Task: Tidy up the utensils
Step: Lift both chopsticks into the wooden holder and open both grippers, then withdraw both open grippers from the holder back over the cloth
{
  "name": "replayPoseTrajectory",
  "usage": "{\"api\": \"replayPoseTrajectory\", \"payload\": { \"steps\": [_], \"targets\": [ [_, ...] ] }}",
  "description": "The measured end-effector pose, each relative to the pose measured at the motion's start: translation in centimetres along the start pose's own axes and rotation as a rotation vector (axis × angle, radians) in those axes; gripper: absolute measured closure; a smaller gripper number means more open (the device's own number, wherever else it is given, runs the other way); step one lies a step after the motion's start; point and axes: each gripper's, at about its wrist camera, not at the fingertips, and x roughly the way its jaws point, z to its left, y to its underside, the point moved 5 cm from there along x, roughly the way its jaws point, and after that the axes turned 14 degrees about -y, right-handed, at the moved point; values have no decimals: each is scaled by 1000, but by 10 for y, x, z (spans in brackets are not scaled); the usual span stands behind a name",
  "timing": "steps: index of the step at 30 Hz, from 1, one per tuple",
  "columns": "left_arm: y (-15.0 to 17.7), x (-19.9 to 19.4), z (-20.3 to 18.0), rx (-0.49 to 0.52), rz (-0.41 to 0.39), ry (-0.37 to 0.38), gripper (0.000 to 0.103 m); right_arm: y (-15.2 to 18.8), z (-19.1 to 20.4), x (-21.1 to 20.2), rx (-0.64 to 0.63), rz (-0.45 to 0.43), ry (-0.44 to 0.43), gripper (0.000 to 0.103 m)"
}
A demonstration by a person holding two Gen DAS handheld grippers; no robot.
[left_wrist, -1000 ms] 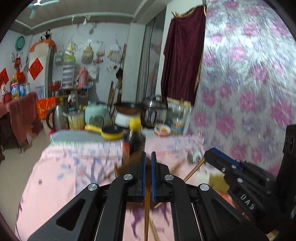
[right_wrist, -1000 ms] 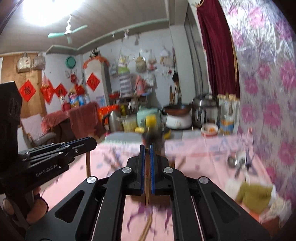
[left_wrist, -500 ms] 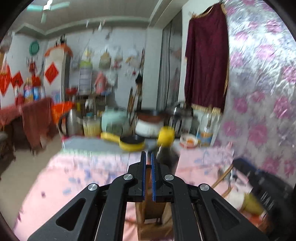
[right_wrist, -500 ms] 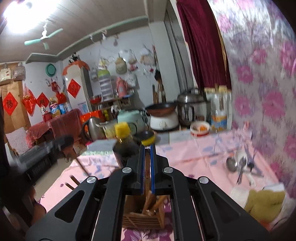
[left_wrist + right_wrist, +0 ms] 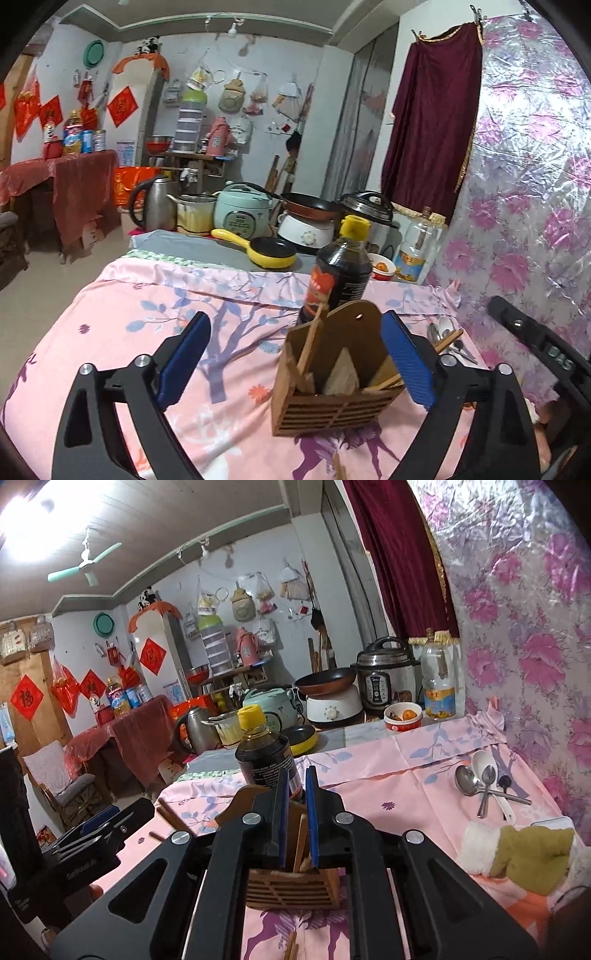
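Spoons [image 5: 482,781] plain rightward; leftward half-hidden (claw).

A slatted wooden holder [image 5: 332,398] stands upright on the pink cloth, with chopsticks [image 5: 308,345] leaning inside.

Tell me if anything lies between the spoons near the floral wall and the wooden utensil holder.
Nothing visible does. Between the spoons and the utensil holder there is only bare pink tablecloth. The dark sauce bottle stands behind the holder, and the olive cloth lies nearer the camera, off that line.
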Motion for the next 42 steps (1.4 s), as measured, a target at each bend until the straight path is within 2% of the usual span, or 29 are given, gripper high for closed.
{"api": "replayPoseTrajectory", "payload": {
  "steps": [2,6,8,12,15,17,18,19,21,23,24,26,28,33,42],
  "targets": [
    [9,-6,4,-7,6,-8,6,10,4,-11,-7,1,3,90],
    [42,-11,18,-2,52,-57,6,39,2,-23,2,43,15,72],
    [63,-10,23,6,97,-75,6,61,-1,-27,24,84,13,72],
    [139,-5,34,27,284,-61,6,114,-9,-34,104,189,11,71],
    [198,-8,40,53,423,-51,6,175,-17,-41,171,322,4,69],
    [222,-16,44,50,510,-35,6,208,-16,-47,180,411,-9,69],
    [224,-28,47,38,510,20,6,225,-17,-53,180,450,-10,69],
    [225,-36,49,34,484,30,6,232,-16,-57,188,472,-13,69],
    [237,-49,57,77,451,-30,6,232,-9,-71,171,469,-71,69],
    [252,-53,60,118,472,-53,6,235,-4,-80,102,470,-54,63],
    [254,-56,61,135,451,-47,5,242,-2,-82,76,487,-50,60],
    [257,-61,64,155,421,-84,5,256,0,-83,54,532,-56,60],
    [257,-59,63,155,432,-86,5,262,1,-82,42,560,-56,60],
    [256,-58,64,153,430,-77,5,260,9,-85,15,544,-77,60],
    [260,-53,55,231,441,-131,5,264,15,-85,-9,557,-82,60]
  ]
}}
